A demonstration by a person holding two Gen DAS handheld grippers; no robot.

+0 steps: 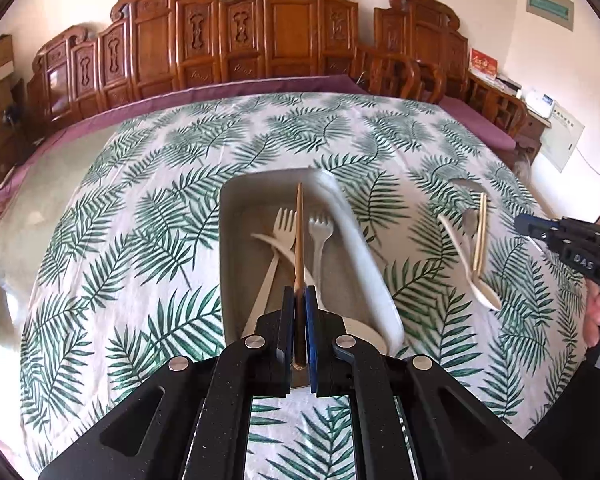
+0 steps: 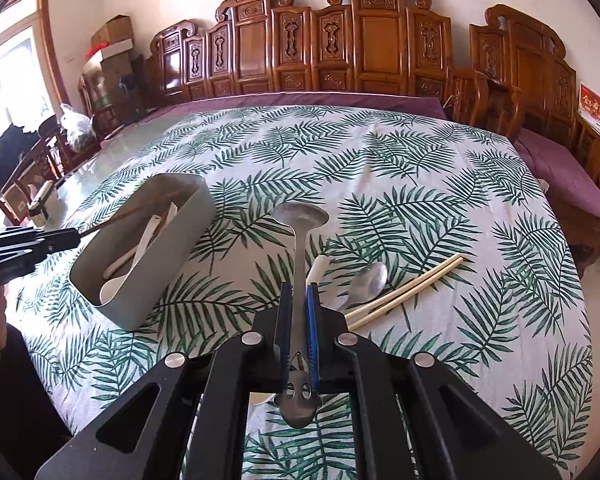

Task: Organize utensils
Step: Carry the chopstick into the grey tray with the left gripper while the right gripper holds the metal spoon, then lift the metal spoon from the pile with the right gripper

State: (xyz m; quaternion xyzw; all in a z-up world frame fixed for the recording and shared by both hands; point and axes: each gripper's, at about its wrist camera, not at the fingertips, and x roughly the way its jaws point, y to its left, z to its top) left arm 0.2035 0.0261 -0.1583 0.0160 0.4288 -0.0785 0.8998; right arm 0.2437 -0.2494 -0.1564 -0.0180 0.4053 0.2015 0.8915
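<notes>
Over the gray tray (image 1: 236, 200), left gripper (image 1: 299, 296) clamps a chopstick (image 1: 299, 236); right gripper (image 2: 299, 292) pinches a metal spoon (image 2: 300, 220) — lower each flat before letting go.

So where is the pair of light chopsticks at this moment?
In the right wrist view, the light chopsticks lie on the leaf tablecloth, right of the right gripper, beside a metal spoon lying there.

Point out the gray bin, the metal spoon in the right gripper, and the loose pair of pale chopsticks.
gray bin (image 2: 168, 264), right wrist view, on its outer side wall.
metal spoon (image 2: 300, 216), right wrist view, on its bowl.
pale chopsticks (image 2: 416, 285), right wrist view, mid-length of the pair.
</notes>
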